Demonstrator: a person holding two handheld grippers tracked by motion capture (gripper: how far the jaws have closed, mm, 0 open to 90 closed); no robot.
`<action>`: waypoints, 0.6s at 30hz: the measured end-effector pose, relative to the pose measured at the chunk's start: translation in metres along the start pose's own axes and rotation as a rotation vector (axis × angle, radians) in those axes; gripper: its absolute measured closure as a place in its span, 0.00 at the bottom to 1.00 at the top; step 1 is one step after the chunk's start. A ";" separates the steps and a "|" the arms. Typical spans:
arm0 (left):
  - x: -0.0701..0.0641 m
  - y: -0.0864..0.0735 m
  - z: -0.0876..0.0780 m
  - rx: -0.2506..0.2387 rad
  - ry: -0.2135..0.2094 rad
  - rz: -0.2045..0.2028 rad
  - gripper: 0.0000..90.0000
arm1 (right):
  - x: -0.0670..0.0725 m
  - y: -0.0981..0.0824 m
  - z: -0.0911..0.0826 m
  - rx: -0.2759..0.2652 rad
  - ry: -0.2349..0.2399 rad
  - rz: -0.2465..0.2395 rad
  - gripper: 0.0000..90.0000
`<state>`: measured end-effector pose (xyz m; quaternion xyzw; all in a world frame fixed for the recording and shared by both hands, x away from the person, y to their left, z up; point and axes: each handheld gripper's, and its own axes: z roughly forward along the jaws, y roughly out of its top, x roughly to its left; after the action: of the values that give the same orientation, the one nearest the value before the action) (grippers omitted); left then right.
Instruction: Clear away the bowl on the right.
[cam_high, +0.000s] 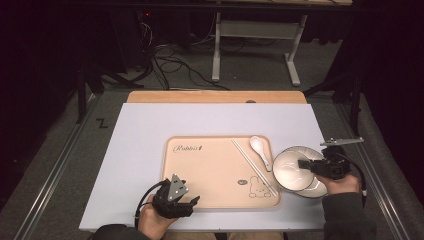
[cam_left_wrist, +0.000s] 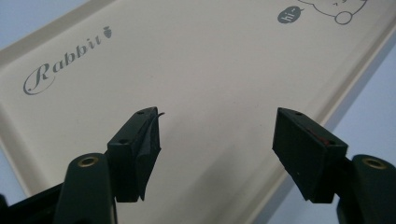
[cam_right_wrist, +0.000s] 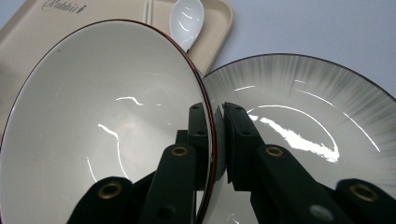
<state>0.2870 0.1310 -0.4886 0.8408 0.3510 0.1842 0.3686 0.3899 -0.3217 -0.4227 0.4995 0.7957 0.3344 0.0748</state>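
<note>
A white bowl with a dark red rim hangs tilted, and my right gripper is shut on its rim, one jaw inside and one outside. Under and behind it lies a grey-streaked plate on the white table, just right of the beige tray. On the tray's right side lie white chopsticks and a white spoon. My left gripper hovers open over the tray's near-left part, nothing between its jaws.
The tray carries a "Rabbit" print and a rabbit drawing. A wooden strip runs along the table's far edge. Beyond it are cables and a white frame's legs on the floor.
</note>
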 end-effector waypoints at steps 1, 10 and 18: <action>0.000 0.000 0.000 0.000 0.000 0.000 0.36 | 0.001 0.001 0.000 0.001 0.000 -0.006 0.92; 0.000 0.000 0.000 -0.003 -0.001 -0.001 0.36 | 0.012 0.008 0.004 0.008 0.020 -0.035 0.92; 0.001 0.000 -0.002 -0.011 0.000 -0.003 0.36 | 0.021 0.012 0.009 0.016 0.036 -0.056 0.92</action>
<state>0.2869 0.1325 -0.4875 0.8384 0.3512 0.1855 0.3733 0.3931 -0.2968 -0.4178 0.4716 0.8131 0.3348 0.0656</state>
